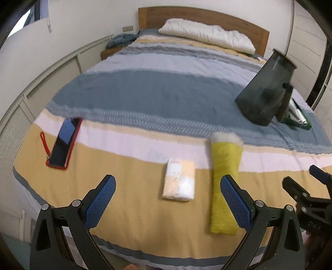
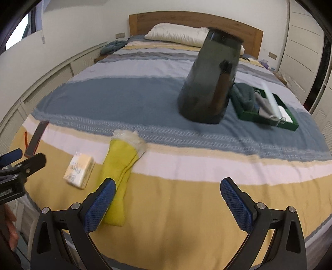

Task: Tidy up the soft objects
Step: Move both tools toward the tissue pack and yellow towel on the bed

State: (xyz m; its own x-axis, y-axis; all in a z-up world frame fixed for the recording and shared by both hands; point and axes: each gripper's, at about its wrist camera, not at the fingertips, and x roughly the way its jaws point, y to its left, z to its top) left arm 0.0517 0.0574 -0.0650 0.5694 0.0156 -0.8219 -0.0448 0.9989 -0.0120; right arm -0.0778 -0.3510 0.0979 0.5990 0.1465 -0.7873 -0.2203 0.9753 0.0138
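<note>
Both grippers hovered low over the near edge of the striped bed [image 1: 145,93], the left gripper [image 1: 167,199] and the right gripper [image 2: 168,202] each with fingers spread wide and empty. From lower left to upper right lay a red-cased phone [image 1: 63,143], a tissue pack [image 1: 180,179], a yellow sock [image 1: 225,182] beside the left gripper's right finger, a dark bag [image 2: 209,79] standing mid-frame, and a green tray [image 2: 267,108] of folded cloths.

2 wrist views from the foot, facing headboard [image 1: 203,19], sharing bed [image 2: 166,99]
</note>
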